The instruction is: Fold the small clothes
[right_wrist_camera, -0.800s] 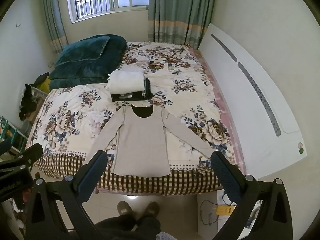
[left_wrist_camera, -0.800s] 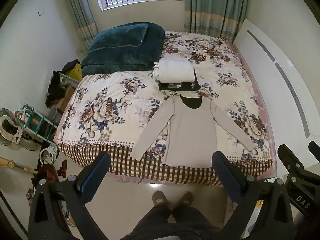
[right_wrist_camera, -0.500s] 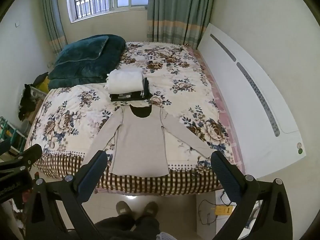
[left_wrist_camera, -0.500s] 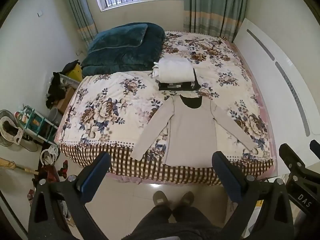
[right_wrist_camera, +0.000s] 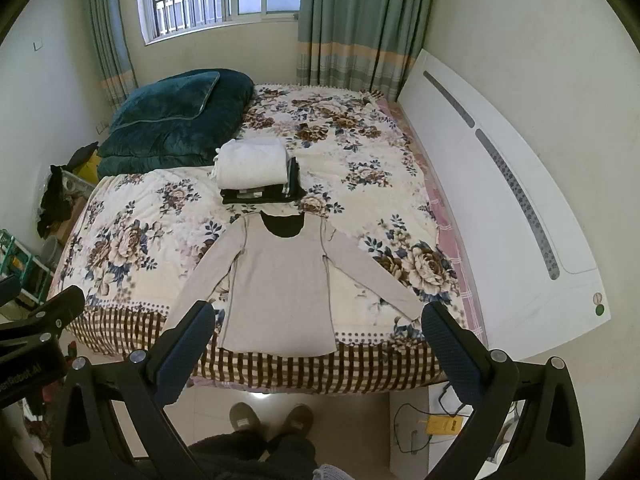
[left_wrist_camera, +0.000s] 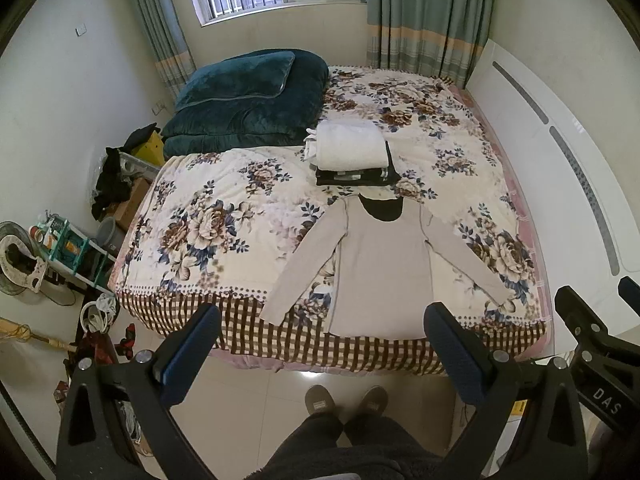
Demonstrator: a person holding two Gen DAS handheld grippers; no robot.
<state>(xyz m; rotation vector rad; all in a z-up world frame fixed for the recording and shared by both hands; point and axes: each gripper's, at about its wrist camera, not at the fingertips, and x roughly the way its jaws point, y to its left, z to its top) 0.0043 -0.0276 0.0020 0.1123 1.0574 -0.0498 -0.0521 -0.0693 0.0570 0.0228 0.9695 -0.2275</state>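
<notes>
Claws (left_wrist_camera: 320, 354) (right_wrist_camera: 314, 350) agape, raised before shirt (left_wrist_camera: 384, 272).

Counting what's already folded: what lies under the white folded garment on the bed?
Under the white folded garment lies a dark folded piece with pale markings, only its front edge showing. How many layers it holds is covered.

Black gripper frames, blue-padded fingers (left_wrist_camera: 192, 354), grey slippers (left_wrist_camera: 320, 399).
</notes>
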